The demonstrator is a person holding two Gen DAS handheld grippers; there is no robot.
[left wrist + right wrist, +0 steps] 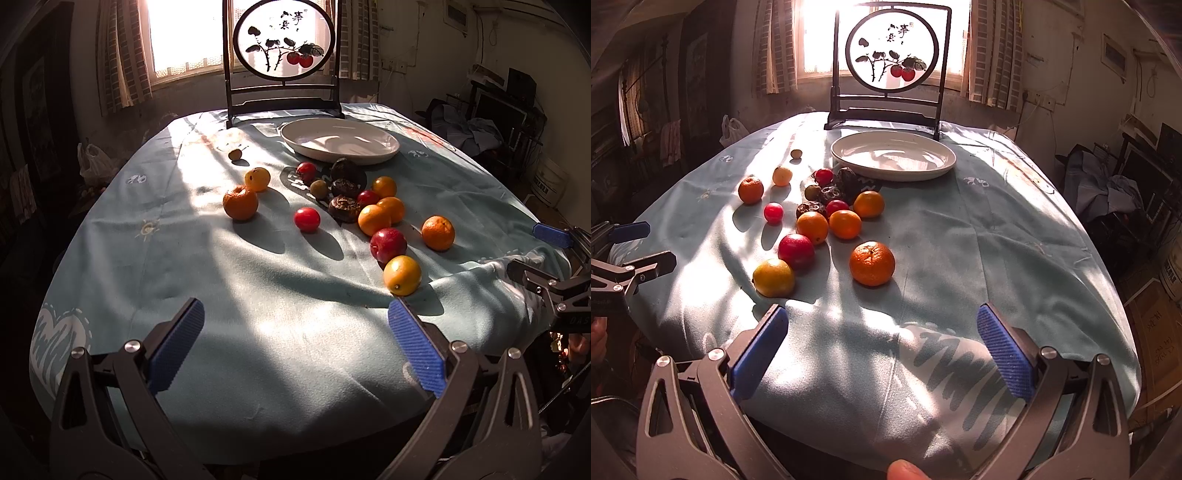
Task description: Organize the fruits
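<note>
2 splayed grippers; 1 plate; 3 tangerines.

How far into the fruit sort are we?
Nothing done yet: the white plate is bare. In hand: nothing; left tongs and right tongs hang open over the tablecloth. Left: every fruit, from the nearest mandarin and yellow fruit back to the dark ones.

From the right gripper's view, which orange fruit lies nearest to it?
The wrinkled tangerine lying alone, right of the cluster. The yellow-orange fruit is similarly close but paler and smooth.
</note>
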